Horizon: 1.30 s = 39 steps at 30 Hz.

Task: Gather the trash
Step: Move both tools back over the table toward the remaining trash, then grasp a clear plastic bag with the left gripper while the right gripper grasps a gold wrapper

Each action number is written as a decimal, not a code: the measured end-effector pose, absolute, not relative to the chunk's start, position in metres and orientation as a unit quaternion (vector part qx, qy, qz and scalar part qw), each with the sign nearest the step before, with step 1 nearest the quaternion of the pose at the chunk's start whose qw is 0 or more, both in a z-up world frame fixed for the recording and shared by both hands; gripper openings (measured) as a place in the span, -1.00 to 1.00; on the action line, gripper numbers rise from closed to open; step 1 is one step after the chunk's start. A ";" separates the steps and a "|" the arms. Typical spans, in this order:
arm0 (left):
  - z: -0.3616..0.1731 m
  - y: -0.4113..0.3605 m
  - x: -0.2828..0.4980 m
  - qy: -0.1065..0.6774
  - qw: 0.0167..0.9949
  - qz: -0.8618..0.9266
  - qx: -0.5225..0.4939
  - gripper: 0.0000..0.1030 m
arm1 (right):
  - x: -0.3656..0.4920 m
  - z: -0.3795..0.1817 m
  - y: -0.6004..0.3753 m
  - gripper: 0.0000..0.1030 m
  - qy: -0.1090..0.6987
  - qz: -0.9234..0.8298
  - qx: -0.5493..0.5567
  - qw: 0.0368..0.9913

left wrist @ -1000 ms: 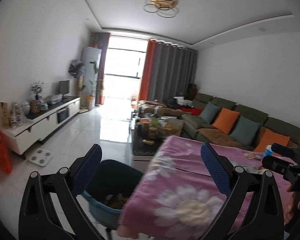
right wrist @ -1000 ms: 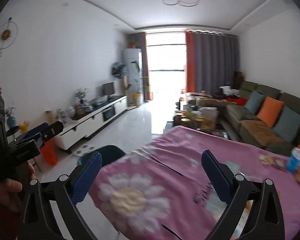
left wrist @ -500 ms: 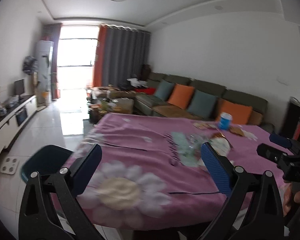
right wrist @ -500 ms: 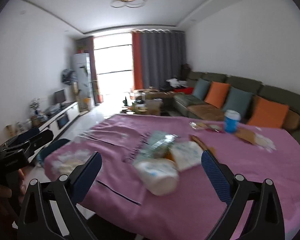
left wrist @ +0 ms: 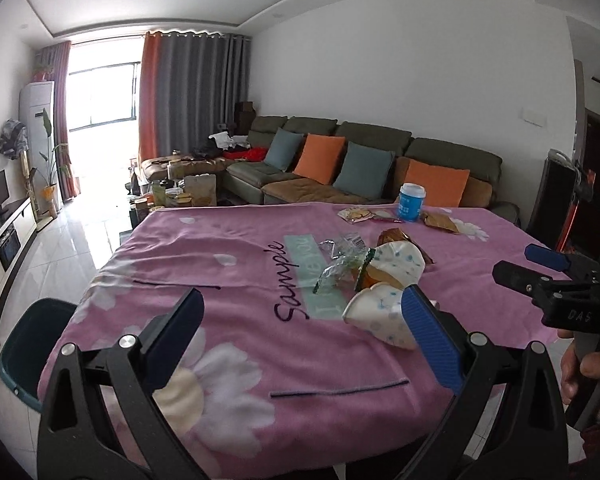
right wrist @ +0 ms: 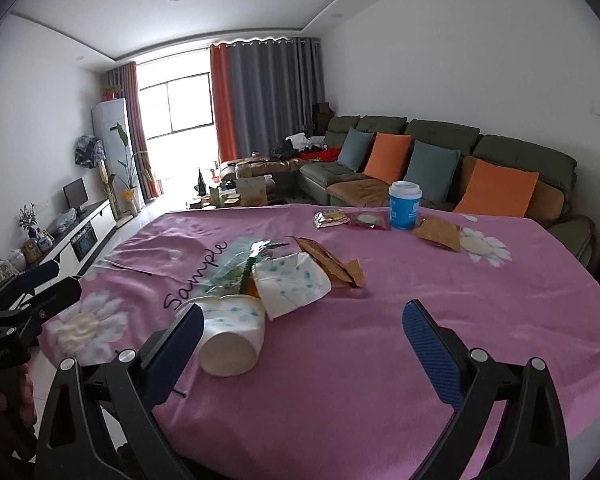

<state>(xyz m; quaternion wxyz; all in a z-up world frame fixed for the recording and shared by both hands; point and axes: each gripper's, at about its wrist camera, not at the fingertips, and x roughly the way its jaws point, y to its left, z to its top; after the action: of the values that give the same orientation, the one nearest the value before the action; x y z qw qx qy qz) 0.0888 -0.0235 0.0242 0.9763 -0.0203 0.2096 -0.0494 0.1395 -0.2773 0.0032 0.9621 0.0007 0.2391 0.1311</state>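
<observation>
Claws point(left wrist: 300, 312) point(right wrist: 300, 320) wide apart, seemingly empty

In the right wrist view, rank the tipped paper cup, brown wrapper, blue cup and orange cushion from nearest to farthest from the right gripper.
1. Tipped paper cup, by the left finger of the right gripper.
2. Brown wrapper, mid-table.
3. Blue cup, far edge.
4. Orange cushion, on the sofa behind.

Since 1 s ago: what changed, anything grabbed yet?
Both views swung right, from the bin and TV side onto the pink cloth; the paper cups and wrappers now lie close ahead. Nothing grabbed: left tongs and right tongs stay open and empty. The trash has not moved.
</observation>
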 end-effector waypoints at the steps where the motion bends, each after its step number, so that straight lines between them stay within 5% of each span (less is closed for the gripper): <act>1: 0.026 -0.024 0.093 0.211 0.976 -0.052 -0.019 0.89 | 0.145 0.002 -0.277 0.87 0.241 0.130 -0.001 0.962; 16: 0.006 -0.049 0.193 0.261 0.960 -0.101 -0.005 0.89 | 0.237 -0.003 -0.266 0.86 0.278 0.127 -0.029 0.952; 29: -0.028 -0.059 0.257 0.318 0.938 -0.135 -0.034 0.89 | 0.298 -0.020 -0.247 0.65 0.314 0.147 -0.046 0.937; 39: -0.050 -0.058 0.290 0.377 0.910 -0.152 -0.078 0.44 | 0.314 -0.029 -0.246 0.34 0.333 0.161 -0.041 0.928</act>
<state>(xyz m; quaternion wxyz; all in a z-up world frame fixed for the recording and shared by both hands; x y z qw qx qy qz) 0.2896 -0.0583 -0.0499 0.9105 -0.0783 0.3765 -0.1523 0.3139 -0.2461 -0.0289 0.9282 -0.0409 0.3332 0.1605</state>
